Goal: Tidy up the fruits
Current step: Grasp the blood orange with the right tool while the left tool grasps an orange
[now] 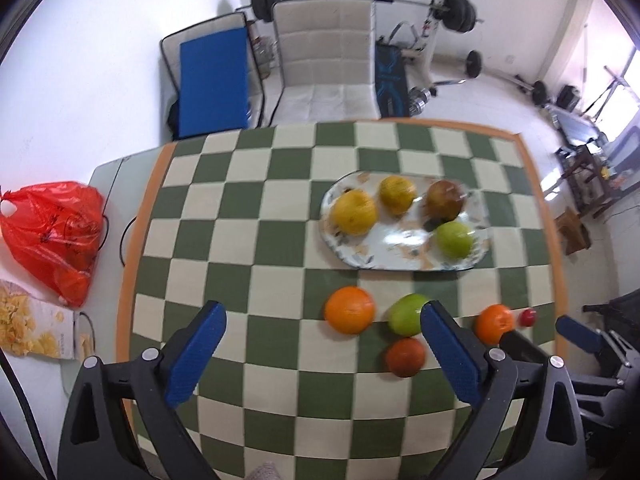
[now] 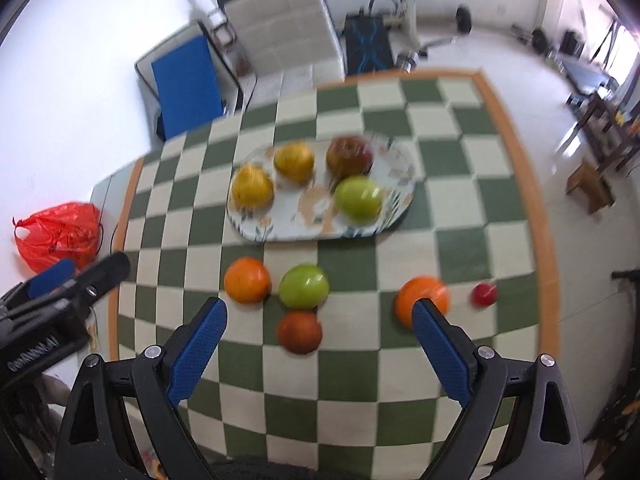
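- Both sets of jaws stand wide apart, gripping nothing: left gripper (image 1: 322, 350), right gripper (image 2: 318, 346)
- Best to straddle the dark red fruit (image 2: 300, 332) at lower centre, then carry it to the bare part of the plate (image 2: 288, 224)

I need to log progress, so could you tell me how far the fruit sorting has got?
Four fruits sit on the plate. Nothing is in hand: left gripper and right gripper are open. Five remain on the tablecloth, including a green apple and small red fruit.
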{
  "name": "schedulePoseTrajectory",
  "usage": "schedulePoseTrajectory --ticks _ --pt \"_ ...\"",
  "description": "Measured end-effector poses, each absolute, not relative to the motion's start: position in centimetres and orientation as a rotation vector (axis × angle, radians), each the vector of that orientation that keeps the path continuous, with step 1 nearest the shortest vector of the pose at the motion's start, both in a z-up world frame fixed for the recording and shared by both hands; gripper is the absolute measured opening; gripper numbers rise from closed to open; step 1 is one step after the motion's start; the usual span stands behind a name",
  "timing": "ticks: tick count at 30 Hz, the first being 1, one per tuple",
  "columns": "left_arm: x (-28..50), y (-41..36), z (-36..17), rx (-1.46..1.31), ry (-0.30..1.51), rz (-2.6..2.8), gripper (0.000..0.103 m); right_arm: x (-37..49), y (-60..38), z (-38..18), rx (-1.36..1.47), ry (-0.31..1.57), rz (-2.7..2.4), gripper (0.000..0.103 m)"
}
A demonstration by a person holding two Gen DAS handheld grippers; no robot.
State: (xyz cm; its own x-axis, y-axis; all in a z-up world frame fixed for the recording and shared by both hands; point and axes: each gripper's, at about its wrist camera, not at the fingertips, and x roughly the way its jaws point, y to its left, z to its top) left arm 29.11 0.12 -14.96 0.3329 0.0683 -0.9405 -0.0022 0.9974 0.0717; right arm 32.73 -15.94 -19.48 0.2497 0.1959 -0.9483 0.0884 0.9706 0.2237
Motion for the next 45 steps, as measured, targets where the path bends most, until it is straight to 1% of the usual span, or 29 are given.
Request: schedulePoseTrajectory --ticks 5,7,10,12,13,14,15,22,27,28,29,30,31,35,43,45 --pt "29.7 2.2 -20.1 0.104 1.345 0.136 0.1 33.7 -13.4 -29.9 0.321 1.525 0.124 0.095" --pt "29.7 2.9 -21.7 0.109 1.382 0.158 0.1 34.0 -12.4 -33.0 0.334 1.578 0.13 0.095" --pt "30.1 3.5 -23.9 0.101 1.446 0.169 0.1 34.3 -11.2 -36.6 0.347 1.64 0.143 0.084" --pt "30.6 3.5 -25.3 0.087 1.488 0.16 0.1 34.4 -10.6 -38.0 0.346 1.66 0.159 0.071" --pt "30.9 3.5 -26.0 0.071 1.508 0.148 0.1 34.3 -10.3 -38.4 0.324 1.667 0.159 0.068" --pt "31.2 3.3 -26.5 0.061 1.521 0.137 0.1 34.2 -10.1 -38.7 0.303 1.669 0.158 0.062" --pt "31.6 2.9 -27.1 0.052 1.538 0.122 0.1 34.1 -10.0 -38.7 0.286 1.666 0.158 0.059" --pt "34.6 -0.2 -31.9 0.026 1.659 0.011 0.1 32.3 -13.9 -37.6 0.278 1.659 0.102 0.059" --pt "35.5 -2.0 -34.4 0.013 1.696 -0.047 0.099 32.1 -16.1 -37.6 0.292 1.657 0.057 0.059" --pt "35.6 -2.2 -34.6 0.004 1.69 -0.055 0.092 32.0 -16.2 -37.9 0.293 1.66 0.056 0.059" --pt "35.6 -2.5 -34.7 0.006 1.683 -0.06 0.078 32.1 -16.2 -38.0 0.296 1.665 0.056 0.059" --pt "35.6 -2.7 -34.8 0.015 1.682 -0.062 0.069 32.1 -16.2 -38.3 0.302 1.67 0.056 0.059" --pt "35.6 -2.9 -34.9 0.039 1.68 -0.051 0.064 32.1 -16.1 -38.6 0.305 1.673 0.056 0.059" --pt "34.4 -2.8 -34.5 0.041 1.672 -0.054 0.064 32.2 -15.9 -39.0 0.315 1.673 0.055 0.06" --pt "29.1 -1.9 -34.7 -0.011 1.71 -0.047 0.064 32.4 -17.6 -38.6 0.32 1.681 0.074 0.06" --pt "28.8 -1.9 -34.6 -0.008 1.69 -0.043 0.064 32.4 -17.4 -38.8 0.301 1.691 0.075 0.06"
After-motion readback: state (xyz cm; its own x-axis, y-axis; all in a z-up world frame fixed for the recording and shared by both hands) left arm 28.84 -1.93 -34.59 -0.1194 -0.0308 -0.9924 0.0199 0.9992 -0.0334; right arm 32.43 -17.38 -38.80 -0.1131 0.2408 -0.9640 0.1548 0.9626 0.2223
